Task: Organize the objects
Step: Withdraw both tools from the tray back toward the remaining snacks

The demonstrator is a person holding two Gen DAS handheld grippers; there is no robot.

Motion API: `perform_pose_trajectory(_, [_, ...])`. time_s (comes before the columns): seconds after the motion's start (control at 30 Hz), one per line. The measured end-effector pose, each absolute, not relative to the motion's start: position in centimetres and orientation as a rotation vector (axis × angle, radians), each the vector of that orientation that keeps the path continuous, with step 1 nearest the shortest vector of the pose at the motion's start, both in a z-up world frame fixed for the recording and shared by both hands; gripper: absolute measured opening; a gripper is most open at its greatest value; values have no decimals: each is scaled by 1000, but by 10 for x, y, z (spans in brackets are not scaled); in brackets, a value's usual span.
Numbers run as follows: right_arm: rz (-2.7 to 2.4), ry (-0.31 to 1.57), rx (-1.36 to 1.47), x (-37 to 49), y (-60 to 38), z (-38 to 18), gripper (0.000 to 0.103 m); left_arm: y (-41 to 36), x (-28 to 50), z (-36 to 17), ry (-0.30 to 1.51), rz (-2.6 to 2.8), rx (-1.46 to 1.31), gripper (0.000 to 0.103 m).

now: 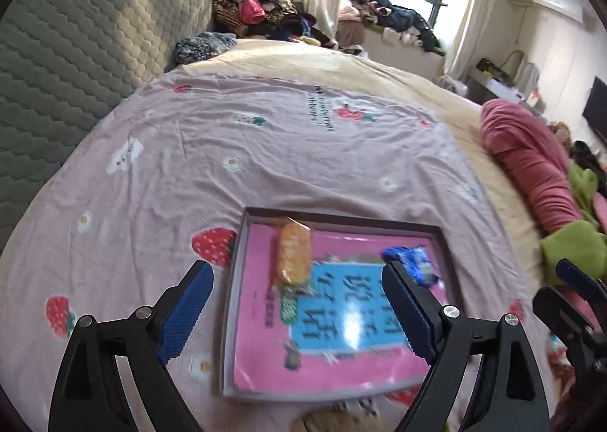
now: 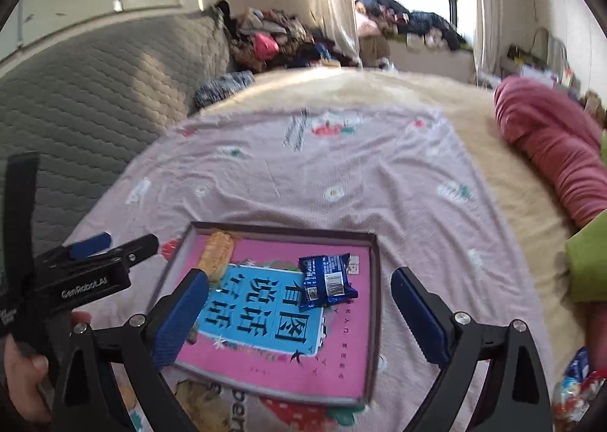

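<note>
A shallow box [image 1: 242, 242] [image 2: 373, 280] lies on the pink strawberry sheet and holds a pink and blue book [image 1: 341, 318] [image 2: 265, 322]. On the book lie an orange snack packet [image 1: 293, 253] [image 2: 216, 253] at the far left corner and a blue snack packet [image 1: 411, 261] [image 2: 327, 280] at the far right. My left gripper [image 1: 297, 280] is open and empty, straddling the box's left half. My right gripper [image 2: 299, 289] is open and empty over the box. The left gripper also shows in the right wrist view [image 2: 110, 242], at the box's left.
A grey quilted headboard [image 1: 76, 52] stands to the left. A rolled pink blanket [image 1: 531, 166] and green cloth [image 1: 573, 246] lie on the right. Clothes piles [image 1: 258, 3] sit beyond the bed. More snack packets [image 2: 576, 382] lie at the lower right.
</note>
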State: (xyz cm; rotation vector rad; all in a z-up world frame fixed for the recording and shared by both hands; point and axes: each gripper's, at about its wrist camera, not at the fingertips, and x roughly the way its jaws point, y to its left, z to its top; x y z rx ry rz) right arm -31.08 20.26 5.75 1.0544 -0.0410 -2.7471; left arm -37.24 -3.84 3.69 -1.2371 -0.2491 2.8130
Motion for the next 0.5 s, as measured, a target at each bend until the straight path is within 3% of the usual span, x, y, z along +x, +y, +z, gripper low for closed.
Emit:
perform_pose_trajectory(0.27, [-2816,63,895,-229,208,106,101,-41,-307,78,-182,2874,-1150,92])
perform_pose_trajectory(0.5, [-2879,192,833,-172,208,117,102,-37,-249,94,-162,2869,-1101,92])
